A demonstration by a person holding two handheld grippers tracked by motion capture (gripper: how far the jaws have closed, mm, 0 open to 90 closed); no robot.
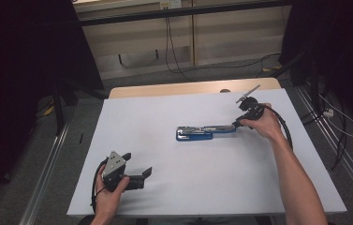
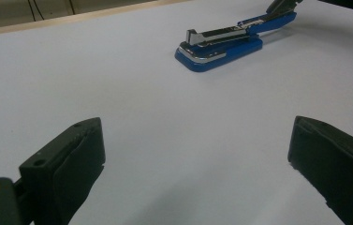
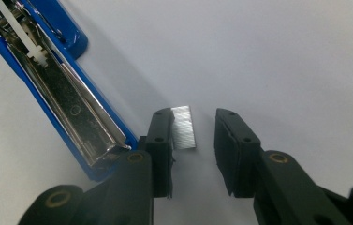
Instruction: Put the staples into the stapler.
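The staple strip (image 3: 184, 127) looks light, brittle and slick; the right hand-held gripper (image 3: 194, 136) straddles it unclenched, best pinching its long flat sides beside the opened stapler (image 3: 66, 101).

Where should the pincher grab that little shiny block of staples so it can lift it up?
Grip the staple strip across its two long sides, coming straight down from above. It lies flat on the table, so only those narrow edges give the right gripper a hold; its jaws already straddle it, not quite pinched.
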